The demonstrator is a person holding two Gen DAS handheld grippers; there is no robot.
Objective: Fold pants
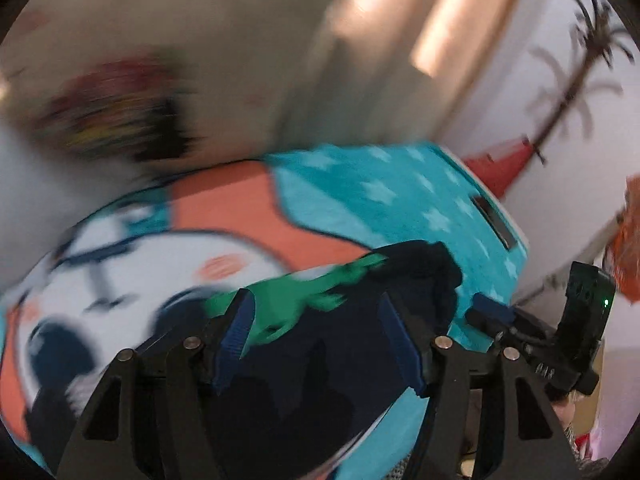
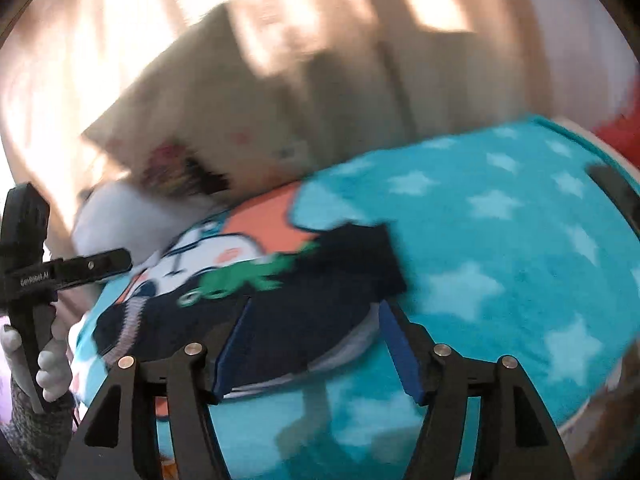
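Observation:
Dark navy pants (image 2: pixel 304 312) with a green print (image 2: pixel 244 276) lie folded on a turquoise star blanket (image 2: pixel 500 248). My right gripper (image 2: pixel 316 336) is open just above their near edge, holding nothing. In the left wrist view the pants (image 1: pixel 312 368) fill the space under my left gripper (image 1: pixel 320 332), which is open with the fabric between and below its fingers. The right gripper's body (image 1: pixel 576 328) shows at the right of the left wrist view. The left gripper's handle (image 2: pixel 28 272), in a gloved hand, shows at the left of the right wrist view. Both views are motion-blurred.
The blanket (image 1: pixel 400 208) has an orange and white cartoon print (image 1: pixel 160 264). A beige pillow with a dark colourful patch (image 2: pixel 224 128) and a white pillow (image 2: pixel 128 220) lie at the far side. A wall with a palm-tree decal (image 1: pixel 576 76) is at the right.

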